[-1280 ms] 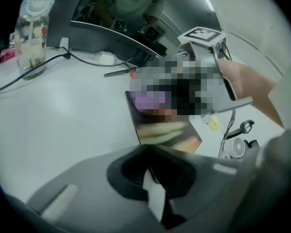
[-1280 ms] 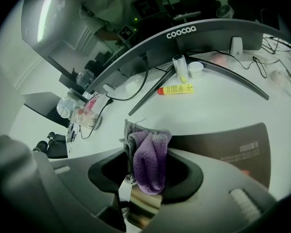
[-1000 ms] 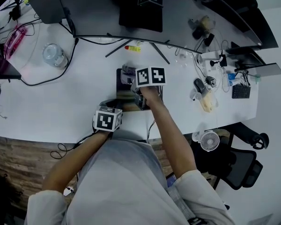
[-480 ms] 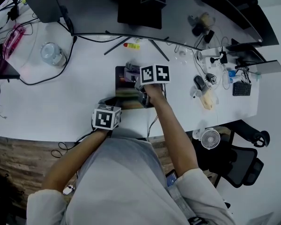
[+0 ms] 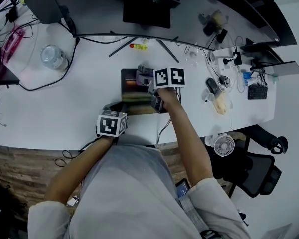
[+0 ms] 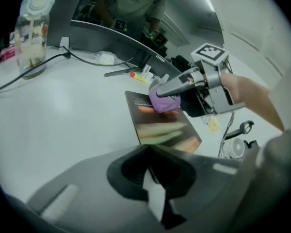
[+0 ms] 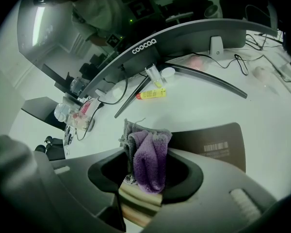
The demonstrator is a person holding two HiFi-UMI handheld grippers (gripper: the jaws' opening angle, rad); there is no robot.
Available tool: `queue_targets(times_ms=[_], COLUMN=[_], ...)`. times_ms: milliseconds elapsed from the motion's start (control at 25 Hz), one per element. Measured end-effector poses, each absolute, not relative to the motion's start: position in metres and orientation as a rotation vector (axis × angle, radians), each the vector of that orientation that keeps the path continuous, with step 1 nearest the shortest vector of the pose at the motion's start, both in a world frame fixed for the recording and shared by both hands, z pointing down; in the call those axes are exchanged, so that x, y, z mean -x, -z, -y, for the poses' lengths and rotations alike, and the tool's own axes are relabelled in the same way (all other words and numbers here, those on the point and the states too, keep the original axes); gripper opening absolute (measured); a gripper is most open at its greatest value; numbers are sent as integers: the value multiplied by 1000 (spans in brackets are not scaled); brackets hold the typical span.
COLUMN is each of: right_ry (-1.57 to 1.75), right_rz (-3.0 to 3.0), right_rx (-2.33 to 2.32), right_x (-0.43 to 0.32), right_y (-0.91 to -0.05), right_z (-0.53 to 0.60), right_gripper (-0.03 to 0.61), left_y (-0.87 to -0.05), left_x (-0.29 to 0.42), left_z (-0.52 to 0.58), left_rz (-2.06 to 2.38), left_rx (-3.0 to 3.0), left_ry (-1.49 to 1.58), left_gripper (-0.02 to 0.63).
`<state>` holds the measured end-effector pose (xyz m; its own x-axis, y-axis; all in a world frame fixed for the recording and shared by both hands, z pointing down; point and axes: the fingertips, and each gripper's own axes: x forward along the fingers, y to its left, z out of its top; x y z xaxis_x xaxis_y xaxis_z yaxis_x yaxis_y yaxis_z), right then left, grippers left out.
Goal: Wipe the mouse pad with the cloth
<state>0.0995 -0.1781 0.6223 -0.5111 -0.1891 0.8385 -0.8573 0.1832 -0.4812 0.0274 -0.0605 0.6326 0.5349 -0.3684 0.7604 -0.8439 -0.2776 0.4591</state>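
A dark mouse pad (image 5: 132,94) with a printed picture lies on the white desk (image 5: 65,108), also seen in the left gripper view (image 6: 162,127) and the right gripper view (image 7: 208,142). My right gripper (image 5: 149,79) is shut on a purple and grey cloth (image 7: 148,159) and holds it down on the pad's far part (image 6: 164,100). My left gripper (image 5: 118,108) sits at the pad's near left corner, its jaws (image 6: 153,188) together. Whether they pinch the pad's edge is hidden.
A curved monitor (image 5: 139,14) on splayed legs stands just behind the pad, with a yellow tube (image 5: 138,47) between the legs. A clear jar (image 5: 54,58) and cables lie far left. Small clutter (image 5: 217,91) sits at the right, a desk fan (image 5: 223,146) below the edge.
My right gripper has slid the cloth rightwards across the mouse pad. The left gripper has stayed at the pad's near left corner.
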Motion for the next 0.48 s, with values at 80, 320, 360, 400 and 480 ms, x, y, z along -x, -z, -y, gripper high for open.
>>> queue_targets(times_ms=[80,320,360,400,480], right_ry=[-1359,-1360,-1359,-1359,-1363], right_rz=[1829,1817,1814,1811,1807], right_rx=[-987,-998,-1000,-1002,-1009], right_x=[-103,-116,-119,-121,-126], right_y=[-622,-623,-623,-623,-623], right_z=[178,179,179,179,179], right_gripper=[192,193,193,193,193], left_y=[-633,-633,-633,-632,-632], left_x=[-27,-27,-27,-27,-26], left_z=[61,61,61,60,60], left_rz=[996,997,997,997,996], left_rx=[-1866,-1867,-1867,-1867,-1865], left_ry=[-660,-659,-659,-660,-660], left_gripper=[0,0,0,0,0])
